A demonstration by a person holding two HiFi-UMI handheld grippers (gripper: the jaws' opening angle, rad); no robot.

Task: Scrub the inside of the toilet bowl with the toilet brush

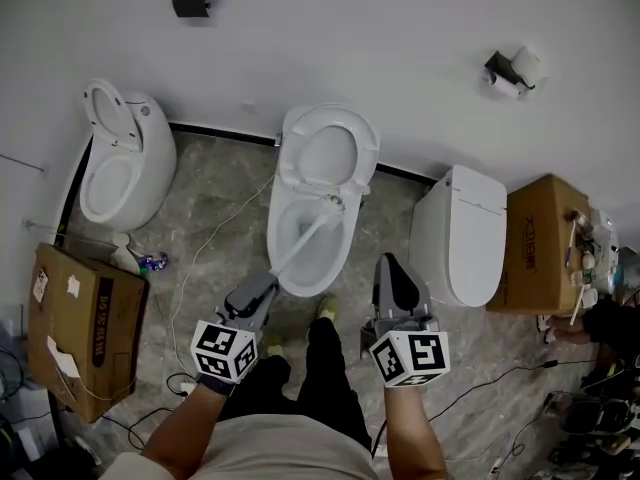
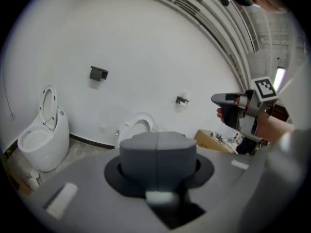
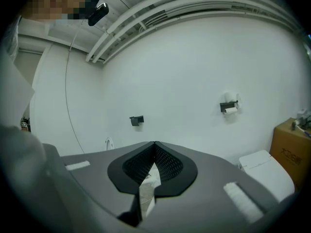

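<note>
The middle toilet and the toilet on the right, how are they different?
The middle toilet has its lid up, so you see into the bowl; the right toilet has its lid shut. The middle toilet has the toilet brush reaching into it; the right toilet has nothing in it that shows. The right toilet stands beside a cardboard box; the middle toilet does not. Both are white and stand against the same wall.

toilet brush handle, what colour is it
White. The toilet brush handle shows best in the head view.
</note>
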